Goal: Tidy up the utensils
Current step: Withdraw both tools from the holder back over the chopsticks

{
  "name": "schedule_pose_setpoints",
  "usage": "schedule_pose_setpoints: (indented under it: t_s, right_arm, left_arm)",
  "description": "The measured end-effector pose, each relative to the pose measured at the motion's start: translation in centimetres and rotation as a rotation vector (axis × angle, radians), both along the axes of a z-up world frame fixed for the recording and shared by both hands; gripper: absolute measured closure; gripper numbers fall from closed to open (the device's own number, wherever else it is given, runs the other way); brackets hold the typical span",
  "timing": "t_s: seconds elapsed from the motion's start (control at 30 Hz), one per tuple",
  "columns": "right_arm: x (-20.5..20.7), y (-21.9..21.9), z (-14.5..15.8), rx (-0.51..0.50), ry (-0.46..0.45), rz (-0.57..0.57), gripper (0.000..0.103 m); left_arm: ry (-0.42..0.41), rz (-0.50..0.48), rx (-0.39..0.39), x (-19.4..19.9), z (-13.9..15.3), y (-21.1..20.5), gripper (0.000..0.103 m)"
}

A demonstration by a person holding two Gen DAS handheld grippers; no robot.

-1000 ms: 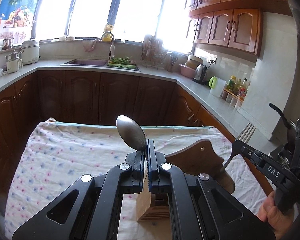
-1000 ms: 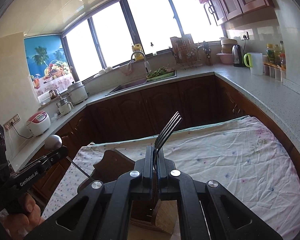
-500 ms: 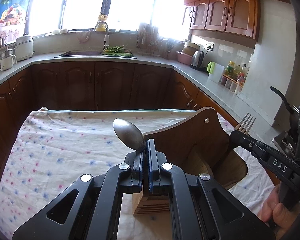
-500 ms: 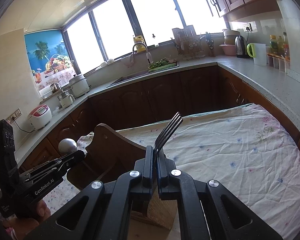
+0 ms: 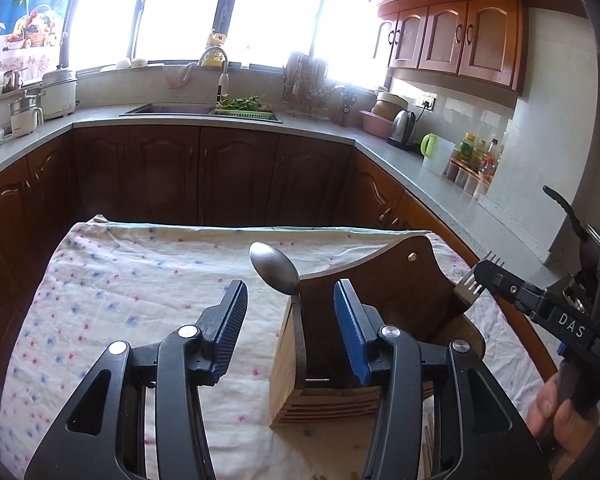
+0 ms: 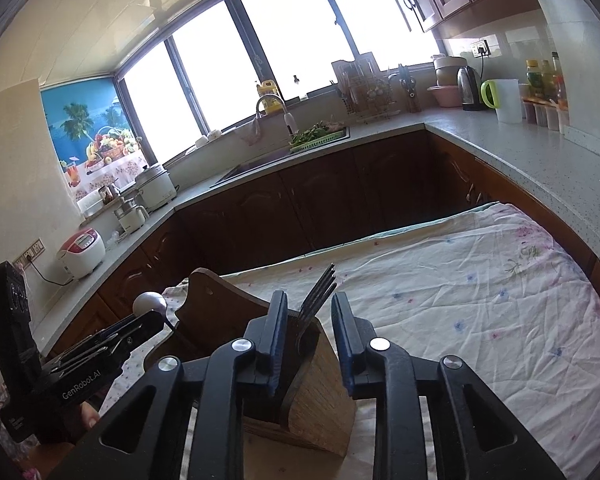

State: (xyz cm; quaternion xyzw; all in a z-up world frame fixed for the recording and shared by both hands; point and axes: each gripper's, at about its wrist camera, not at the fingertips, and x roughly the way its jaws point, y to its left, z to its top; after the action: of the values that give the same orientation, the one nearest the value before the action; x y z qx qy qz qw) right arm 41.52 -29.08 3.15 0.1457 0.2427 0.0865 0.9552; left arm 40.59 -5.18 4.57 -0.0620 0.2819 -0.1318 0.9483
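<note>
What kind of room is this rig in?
A home kitchen, by the look of it: a sink with a tap under the window, wooden wall cabinets, and a kettle on the counter. The work surface is a table under a floral cloth.

right tool: "DAS" on its side | left tool: "GenRobot.AI" on its side

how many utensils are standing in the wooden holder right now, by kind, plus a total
spoon: 1
fork: 1
total: 2
Both stand in the wooden holder. The left claw and right claw are opening; no pad touches either utensil.
</note>
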Motion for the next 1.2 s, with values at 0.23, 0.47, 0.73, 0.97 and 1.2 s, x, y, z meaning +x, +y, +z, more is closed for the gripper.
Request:
schedule_pose_setpoints:
  t_s: [0.23,0.47,0.73,0.97,1.2]
  right_arm:
    - [-2.5,-1.6,0.4,0.072,-0.012,-0.019,0.024]
    - [-6.6,-1.9,0.3,0.092,-0.015,-0.022,0.006]
    - [-11.9,-1.2,-0.9,0.069,0.011,-0.024,0.002]
    - [-16.1,-1.4,-3.2,0.047,0.059,-0.041,0.002]
    - [-18.8,-1.7,-5.0,0.016,0.091,-0.074,0.002]
  left_arm:
    - [0.018,0.040,-0.022,-2.9,-0.2,2.0,0.030]
    - [0.060,0.091,-0.054,-7.1,-1.2,4.6,0.022]
    - [0.110,0.125,-0.103,-12.3,-2.7,6.7,0.019]
    - [0.139,0.135,-0.097,-16.0,-4.3,6.9,0.019]
    - [0.189,0.120,-0.068,-18.2,-6.2,6.3,0.019]
